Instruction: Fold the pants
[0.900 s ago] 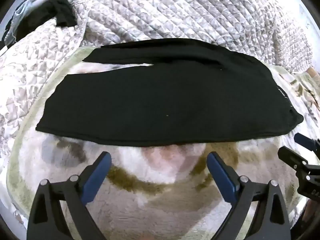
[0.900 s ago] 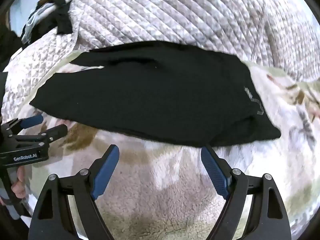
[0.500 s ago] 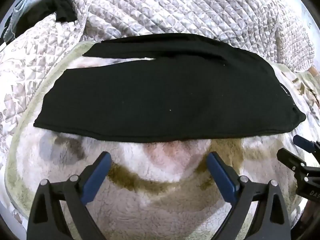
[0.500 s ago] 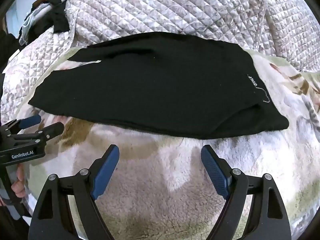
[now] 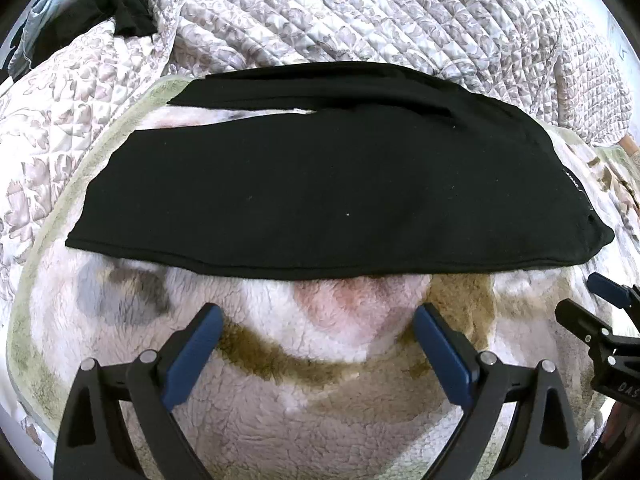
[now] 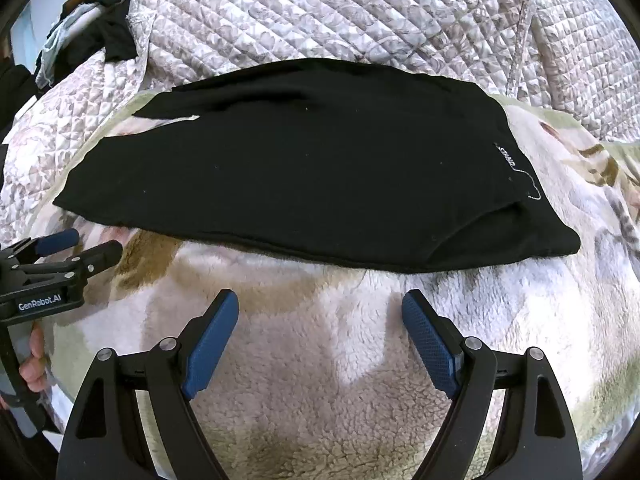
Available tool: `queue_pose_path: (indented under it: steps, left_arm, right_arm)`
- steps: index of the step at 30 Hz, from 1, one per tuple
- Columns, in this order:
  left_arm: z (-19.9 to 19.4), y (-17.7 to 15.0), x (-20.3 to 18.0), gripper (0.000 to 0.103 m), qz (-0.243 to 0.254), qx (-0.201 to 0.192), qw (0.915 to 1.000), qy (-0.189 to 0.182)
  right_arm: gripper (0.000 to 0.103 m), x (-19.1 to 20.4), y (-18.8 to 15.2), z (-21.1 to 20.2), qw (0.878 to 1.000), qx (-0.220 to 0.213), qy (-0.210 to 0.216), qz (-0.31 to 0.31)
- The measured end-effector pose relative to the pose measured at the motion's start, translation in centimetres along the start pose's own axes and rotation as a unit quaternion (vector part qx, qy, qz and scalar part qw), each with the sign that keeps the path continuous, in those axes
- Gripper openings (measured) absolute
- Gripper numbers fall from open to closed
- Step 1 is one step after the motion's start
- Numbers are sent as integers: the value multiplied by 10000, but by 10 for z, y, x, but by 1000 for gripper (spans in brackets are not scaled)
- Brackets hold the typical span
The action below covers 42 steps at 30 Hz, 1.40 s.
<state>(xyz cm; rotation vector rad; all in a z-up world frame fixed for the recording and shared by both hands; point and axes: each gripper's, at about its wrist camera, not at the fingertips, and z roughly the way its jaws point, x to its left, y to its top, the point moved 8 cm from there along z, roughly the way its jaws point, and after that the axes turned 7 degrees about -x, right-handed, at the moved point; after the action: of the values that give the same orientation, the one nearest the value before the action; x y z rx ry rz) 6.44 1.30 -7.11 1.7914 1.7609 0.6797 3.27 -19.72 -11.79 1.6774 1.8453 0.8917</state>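
Lying straight ahead of both sets of fingers, the black pants [image 5: 328,184] stretch crosswise on a fleece blanket [image 5: 328,392], their long axis running left to right across the line in which the fingers point. The left gripper [image 5: 318,322] hovers just short of the near long edge, fingers spread wide with nothing between them; the right gripper [image 6: 320,308] does the same beside it, also wide apart and empty. Neither touches the cloth.

In the left wrist view the near hem sits just beyond the fingertips, with the leg cuffs off to the left of the fingers and the waistband off to the right. In the right wrist view the waist end [image 6: 516,208], marked by small white lettering [image 6: 507,158], lies ahead and to the right of the fingers, so the right gripper seems nearer the waist and the left gripper nearer the legs.

The pants look flat and mostly smooth, one leg lying nearly over the other, with a narrow gap showing between the legs at the far left side. A slight lifted layer shows near the waist corner. A quilted bedspread [image 5: 360,12] lies bunched beyond the far edge. The coming move likely depends on each gripper reaching its own end of that near edge.
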Motion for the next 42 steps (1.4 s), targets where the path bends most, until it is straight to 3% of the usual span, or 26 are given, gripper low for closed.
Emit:
queue_pose_path:
  steps: [42]
  left_arm:
    - [2, -13, -3, 99, 33, -52, 10000, 21]
  right_arm:
    - [84, 0, -3, 9, 9998, 39, -117, -127]
